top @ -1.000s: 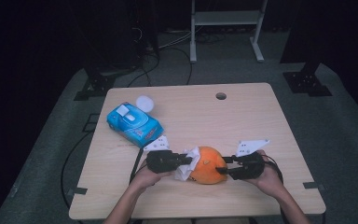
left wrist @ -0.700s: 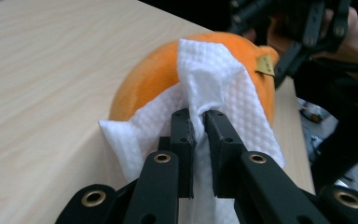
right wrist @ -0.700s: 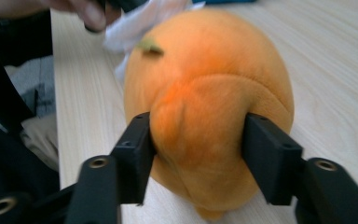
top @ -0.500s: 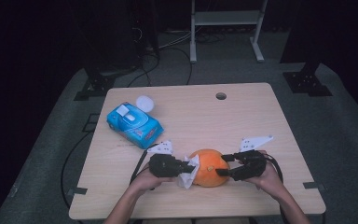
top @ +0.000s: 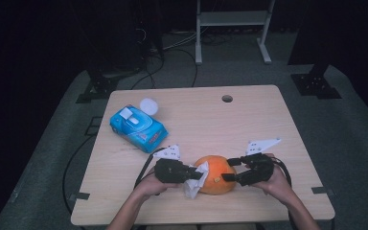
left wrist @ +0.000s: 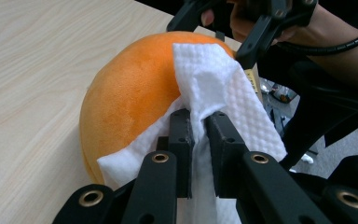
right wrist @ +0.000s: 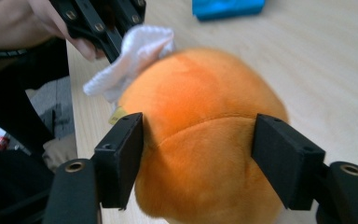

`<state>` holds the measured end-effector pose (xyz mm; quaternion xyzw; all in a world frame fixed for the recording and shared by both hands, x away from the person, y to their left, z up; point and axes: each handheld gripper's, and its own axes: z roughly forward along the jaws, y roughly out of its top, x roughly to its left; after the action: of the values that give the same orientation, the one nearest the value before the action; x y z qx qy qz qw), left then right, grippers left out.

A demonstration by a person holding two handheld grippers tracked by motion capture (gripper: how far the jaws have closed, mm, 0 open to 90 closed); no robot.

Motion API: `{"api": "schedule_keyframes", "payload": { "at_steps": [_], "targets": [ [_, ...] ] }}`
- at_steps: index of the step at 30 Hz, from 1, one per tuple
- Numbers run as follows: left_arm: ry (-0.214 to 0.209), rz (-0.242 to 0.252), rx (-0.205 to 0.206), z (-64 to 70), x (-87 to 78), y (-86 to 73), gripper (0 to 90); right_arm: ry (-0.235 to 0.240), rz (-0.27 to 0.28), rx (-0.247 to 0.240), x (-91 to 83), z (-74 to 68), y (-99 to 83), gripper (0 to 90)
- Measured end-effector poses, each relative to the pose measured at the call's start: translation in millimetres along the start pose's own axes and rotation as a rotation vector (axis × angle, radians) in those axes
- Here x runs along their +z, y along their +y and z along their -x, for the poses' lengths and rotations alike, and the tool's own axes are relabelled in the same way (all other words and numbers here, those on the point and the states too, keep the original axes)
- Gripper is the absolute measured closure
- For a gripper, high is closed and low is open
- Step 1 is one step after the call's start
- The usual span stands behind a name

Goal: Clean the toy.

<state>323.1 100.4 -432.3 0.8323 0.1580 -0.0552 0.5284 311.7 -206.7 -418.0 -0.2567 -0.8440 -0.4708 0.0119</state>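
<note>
While the left gripper [left wrist: 196, 135] has its jaws clenched on the white wipe [left wrist: 214, 88], I see that wipe pressed onto the near-left side of the orange plush ball [top: 214, 173], which sits on the wooden table [top: 211, 120] near its front edge, between my two hands. Right gripper [right wrist: 198, 156] straddles the ball's opposite side, jaws spread wide, pads at or just off the plush, can't tell which. Blue wipes pack [top: 138, 127] sits well apart, back left, with a white round lid [top: 149, 105] just behind it
</note>
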Motion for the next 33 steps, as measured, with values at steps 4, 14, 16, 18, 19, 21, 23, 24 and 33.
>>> {"api": "schedule_keyframes", "payload": {
  "at_steps": [4, 14, 16, 18, 19, 21, 23, 24, 33],
  "targets": [
    [0.080, 0.074, -0.022, -3.9, -9.2, 1.7, 80.2, -0.023, -0.025, 0.030, 3.5, 0.0, -0.5, 38.1],
    [0.087, 0.168, -0.103, -10.5, -12.2, -1.4, 82.1, -0.164, 0.102, -0.155, 0.6, -25.7, 7.8, 68.1],
    [0.097, 0.201, -0.115, -12.7, -16.8, -0.4, 82.1, -0.157, 0.134, -0.168, 0.7, -25.8, 13.5, 67.9],
    [0.107, 0.177, -0.109, -14.4, -14.2, -3.2, 82.0, -0.152, 0.115, -0.157, 5.7, -19.7, 13.4, 67.3],
    [0.090, 0.169, -0.121, -14.7, -10.1, -5.9, 81.9, -0.147, 0.088, -0.147, 9.8, -15.2, 10.6, 66.2],
    [0.078, 0.151, -0.119, -14.2, -5.1, -7.9, 82.1, -0.084, 0.033, -0.108, 13.1, -5.7, 4.9, 61.3],
    [0.059, 0.113, -0.078, -7.7, 3.8, -4.7, 82.2, -0.047, -0.005, -0.077, 4.3, -1.4, 5.7, 53.0],
    [0.058, 0.095, -0.057, -4.3, 5.9, -2.4, 82.2, -0.046, -0.007, -0.072, -0.3, -1.3, 5.5, 50.0],
    [0.095, 0.076, -0.006, 1.2, 6.7, 2.0, 82.0, -0.083, -0.040, 0.004, 2.6, 3.7, -2.0, 46.8]
  ]
}}
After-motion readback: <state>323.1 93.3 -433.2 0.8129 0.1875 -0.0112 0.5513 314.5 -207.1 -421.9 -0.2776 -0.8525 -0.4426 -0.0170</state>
